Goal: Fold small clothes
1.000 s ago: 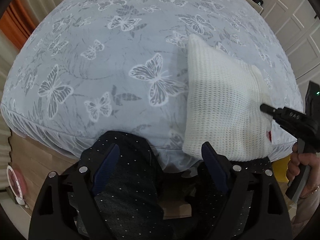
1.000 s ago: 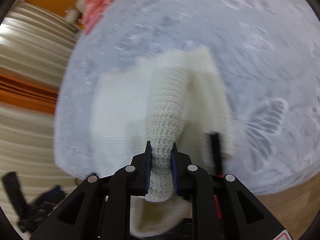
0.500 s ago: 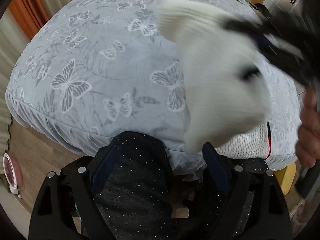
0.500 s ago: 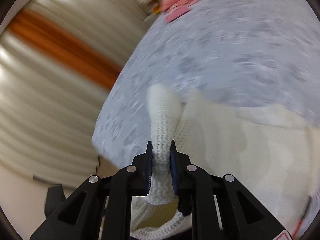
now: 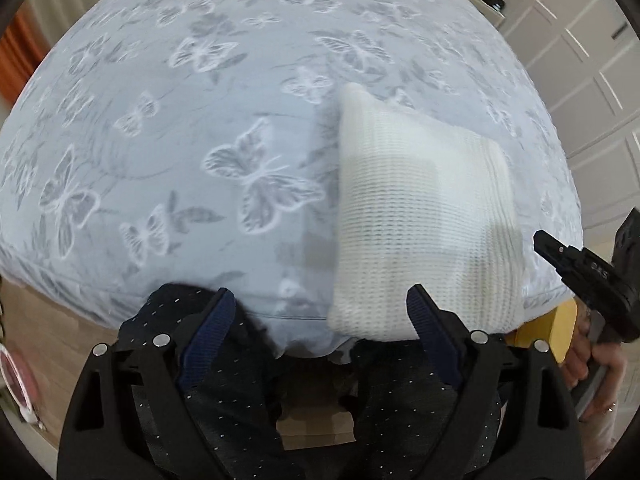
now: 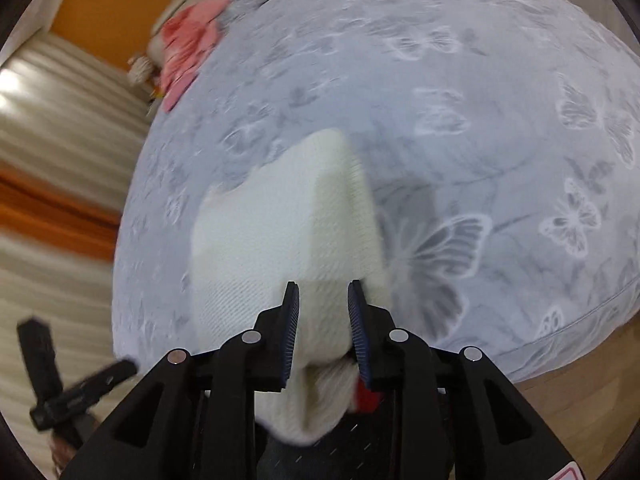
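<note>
garment: cream knit top (image 5: 416,216), folded into a rough rectangle, lying on the bed (image 5: 200,80) at its near edge; near hem droops slightly over that edge.
landmark: everything below is placed relative to the knit.
left gripper (image 5: 320,336): hovering over the bed edge just beside the knit's near-left corner, jaws wide apart, nothing between them. One pad sits in front of the near hem; can't tell if it touches.
right gripper (image 6: 323,332): at the knit's near-right edge, jaws opening. A fold of the knit lies between them, but there is a gap on both pads (so released, not pinched).
other stuff: pink clothing (image 6: 188,48) well away from the knit at the far end of the bed; not in play.
handling: soft, light, stretchy open weave. No stiffness, so it sags wherever unsupported, and thick folded layers may spring back open. Weave could snag on pad ridges.
grip point: take the doubled edge or a corner, all layers together, pinched shallow; a single-layer grab would peel the fold apart.
stage (my read): fold looks laid down; next is probably flattening or a second fold.
risk: overhanging hem may drag the stack off the bed.
</note>
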Available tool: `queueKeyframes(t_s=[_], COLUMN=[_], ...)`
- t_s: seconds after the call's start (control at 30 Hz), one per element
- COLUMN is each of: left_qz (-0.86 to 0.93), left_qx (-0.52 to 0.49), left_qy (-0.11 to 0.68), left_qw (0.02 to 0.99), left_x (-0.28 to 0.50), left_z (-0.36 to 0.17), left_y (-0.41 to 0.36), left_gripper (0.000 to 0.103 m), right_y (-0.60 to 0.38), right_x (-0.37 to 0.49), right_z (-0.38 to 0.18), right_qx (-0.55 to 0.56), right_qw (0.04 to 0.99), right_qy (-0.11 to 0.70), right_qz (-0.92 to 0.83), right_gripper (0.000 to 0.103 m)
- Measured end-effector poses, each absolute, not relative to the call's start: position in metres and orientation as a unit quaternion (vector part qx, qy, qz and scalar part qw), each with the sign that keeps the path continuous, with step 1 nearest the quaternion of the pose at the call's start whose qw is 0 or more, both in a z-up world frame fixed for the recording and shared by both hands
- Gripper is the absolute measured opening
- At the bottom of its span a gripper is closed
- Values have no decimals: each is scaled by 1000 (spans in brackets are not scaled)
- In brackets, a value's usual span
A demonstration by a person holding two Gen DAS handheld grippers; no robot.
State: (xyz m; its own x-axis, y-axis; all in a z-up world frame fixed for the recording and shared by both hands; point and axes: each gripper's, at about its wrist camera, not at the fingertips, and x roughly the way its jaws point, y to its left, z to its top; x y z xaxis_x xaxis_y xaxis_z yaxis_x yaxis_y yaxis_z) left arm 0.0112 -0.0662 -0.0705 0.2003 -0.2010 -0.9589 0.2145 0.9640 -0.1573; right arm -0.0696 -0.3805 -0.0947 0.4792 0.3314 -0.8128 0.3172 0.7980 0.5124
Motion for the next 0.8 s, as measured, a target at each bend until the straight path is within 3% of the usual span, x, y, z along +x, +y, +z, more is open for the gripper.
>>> queueKeyframes(t_s=[0.07, 0.23, 0.33, 0.6, 0.7, 0.8], left_qz=[-138, -142, -141, -127, -124, -125], left_qx=[12, 20, 28, 53, 54, 59], left_qy=[620, 622, 617, 616, 622, 623], left_qw=[772, 770, 774, 775, 771, 770], left_x=[13, 19, 20, 21, 21, 20], left_z=[-74, -78, -76, -81, -87, -89], left_y=[-75, -93, -99, -103, -103, -105], left_gripper=[85, 85, 85, 85, 85, 85], right_y=[-376, -380, -376, -381, -379, -384], right_x=[-69, -62, -54, -69, -66, -74], right_z=[-99, -131, -139, -109, -145, -135], right_qx=[296, 284, 281, 288, 272, 308], right_qw=[802, 786, 783, 802, 774, 779], right_qy=[519, 549, 555, 522, 572, 545], right_qz=[5, -21, -3, -13, -28, -31], right_gripper=[45, 47, 17, 16, 20, 28])
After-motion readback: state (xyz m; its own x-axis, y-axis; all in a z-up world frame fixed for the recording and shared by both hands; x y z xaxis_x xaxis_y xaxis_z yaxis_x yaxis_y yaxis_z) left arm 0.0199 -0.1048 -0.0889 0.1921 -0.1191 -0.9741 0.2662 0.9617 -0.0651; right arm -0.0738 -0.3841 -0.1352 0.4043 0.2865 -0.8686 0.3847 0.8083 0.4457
